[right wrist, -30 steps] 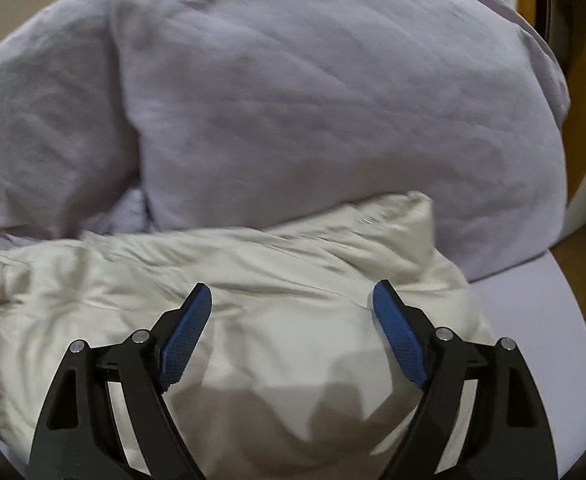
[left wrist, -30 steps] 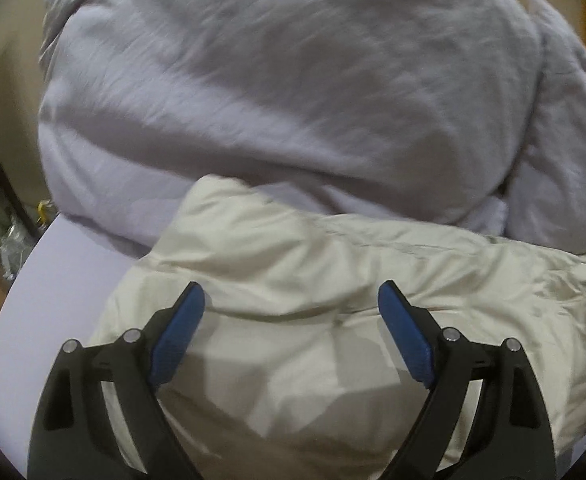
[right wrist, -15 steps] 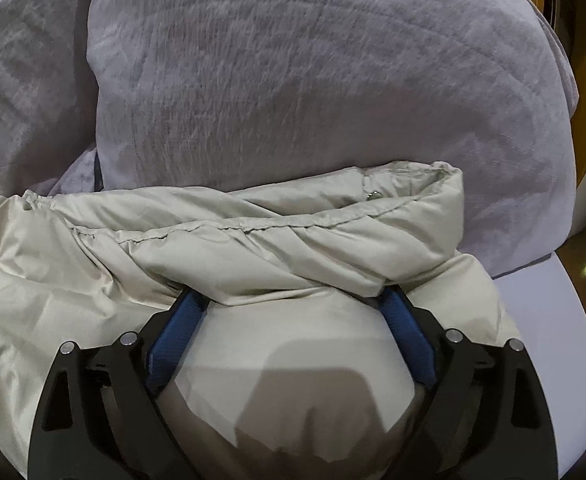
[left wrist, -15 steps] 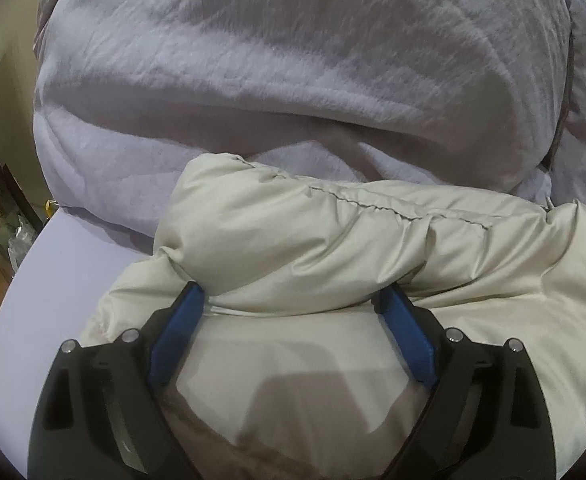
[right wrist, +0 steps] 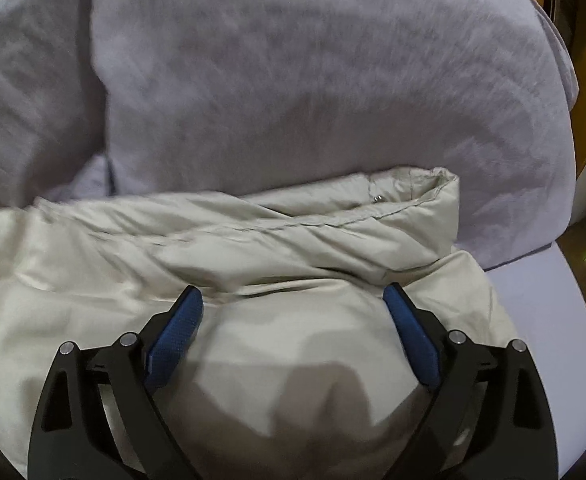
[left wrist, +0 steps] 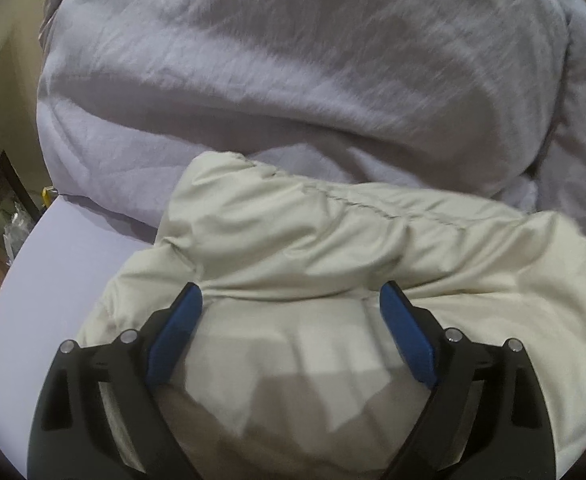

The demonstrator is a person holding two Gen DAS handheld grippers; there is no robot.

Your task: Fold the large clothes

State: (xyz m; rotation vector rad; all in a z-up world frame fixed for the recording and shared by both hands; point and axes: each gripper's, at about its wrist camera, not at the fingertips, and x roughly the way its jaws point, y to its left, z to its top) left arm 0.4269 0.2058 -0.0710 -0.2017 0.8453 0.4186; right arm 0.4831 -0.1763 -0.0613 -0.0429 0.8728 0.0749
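A cream padded jacket (left wrist: 333,240) lies on a pale lilac surface (left wrist: 53,272), with a thick fold of it rolled up across its far side. It also shows in the right wrist view (right wrist: 253,248), where a small metal snap sits near its right end. My left gripper (left wrist: 291,300) is open, its blue pads just short of the fold over the jacket's left half. My right gripper (right wrist: 293,300) is open the same way over the right half. Neither holds cloth.
A large grey-lilac duvet or pillow heap (left wrist: 293,72) rises right behind the jacket and fills the far side, also in the right wrist view (right wrist: 313,80). The surface's left edge (left wrist: 9,280) and right edge (right wrist: 573,320) drop to a wooden floor.
The jacket's far edge rose into a thick rolled fold against both grippers' pads. Since half a second ago both grippers have drawn back slightly, open throughout.
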